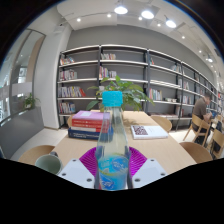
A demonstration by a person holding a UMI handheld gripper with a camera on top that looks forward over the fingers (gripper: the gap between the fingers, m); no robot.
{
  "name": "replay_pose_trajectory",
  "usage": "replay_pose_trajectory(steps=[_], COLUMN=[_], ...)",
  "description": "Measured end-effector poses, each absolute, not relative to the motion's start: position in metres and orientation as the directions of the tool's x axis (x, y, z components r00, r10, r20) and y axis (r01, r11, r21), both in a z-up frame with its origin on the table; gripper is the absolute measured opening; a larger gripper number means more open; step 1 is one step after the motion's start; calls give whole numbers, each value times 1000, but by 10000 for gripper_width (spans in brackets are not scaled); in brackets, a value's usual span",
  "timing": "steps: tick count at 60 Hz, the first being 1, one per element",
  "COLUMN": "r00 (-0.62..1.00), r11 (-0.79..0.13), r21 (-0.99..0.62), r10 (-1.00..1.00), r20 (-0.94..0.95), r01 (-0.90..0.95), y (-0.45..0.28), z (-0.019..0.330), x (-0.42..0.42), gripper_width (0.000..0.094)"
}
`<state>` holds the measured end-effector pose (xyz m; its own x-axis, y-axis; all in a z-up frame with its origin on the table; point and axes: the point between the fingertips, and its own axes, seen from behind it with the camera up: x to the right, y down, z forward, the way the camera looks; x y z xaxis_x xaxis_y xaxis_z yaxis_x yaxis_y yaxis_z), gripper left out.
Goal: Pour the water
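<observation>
So the gripper [112, 168] has its two fingers closed in on a clear plastic water bottle [113, 143], magenta pads [90, 159] pressing it from both sides, held upright. The bottle is smooth and see-through, slightly ribbed lower down, with a light blue screw cap [114, 99] on top; you can make out the table through it. Just off to the left of the fingers sits a pale green cup [49, 163], round and matte. Past the bottle there's a light wooden table [150, 148] with a stack of books [88, 123] on it, red covers mostly, and another flat book [147, 130] to the right. A leafy green plant [118, 89] pokes up behind the cap. Wooden chairs [197, 150] stand around the table. Furthest back, long shelving [150, 80] runs along the wall, partly filled with books.
</observation>
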<state>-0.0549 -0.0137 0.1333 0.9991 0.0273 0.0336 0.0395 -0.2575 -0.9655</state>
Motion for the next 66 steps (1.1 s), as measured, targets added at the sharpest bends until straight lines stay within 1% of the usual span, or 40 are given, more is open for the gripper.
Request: replay_pose_trajectory(steps=[5,6,9,11,22,29,32,34,36,38,41,49,53,55,58,63,64,66], r00=[1000,1000,1000,1000,1000,1000,1000,1000,1000,1000,1000,999,999,999,998,998,999,999], r11=[-276,-278,-289,-263,-255,-265,-304,-336,-349,-358,-383,-505,-564,-584,-590,-585,-589,-582], r21=[-961,-961,-957,-965,-967,-964,-953,-942,-937,-934,-924,-863,-825,-811,-806,-810,-807,-812], r10=[29,24,26,22,9,5,5,-12,-23,-22,-19,-40,-54,-52,-52,-52,-50,-48], r20=[9,6,2,-2,11,-10,-2,-3,-1,4,11,18,5,-8,-21,-22,-21,-16], r01=[16,13,9,4,13,-8,-1,-6,-9,-4,3,-5,-27,-37,-47,-48,-47,-41], y=[-7,-7,-7,-6,-16,-17,-18,-23,-30,-36,-53,-117,-152,-167,-178,-193,-203,-204], z=[120,113,101,105,101,100,94,90,89,85,80,52,46,50,54,77,91,94], x=[-36,-49,-48,-47,-50,-47,-46,-43,-42,-42,-44,-54,-64,-71,-84,-100,-100,-107], gripper_width=[380,381,398,390,404,512,550,625,724,800,842,851,851,851,854,857,858,855])
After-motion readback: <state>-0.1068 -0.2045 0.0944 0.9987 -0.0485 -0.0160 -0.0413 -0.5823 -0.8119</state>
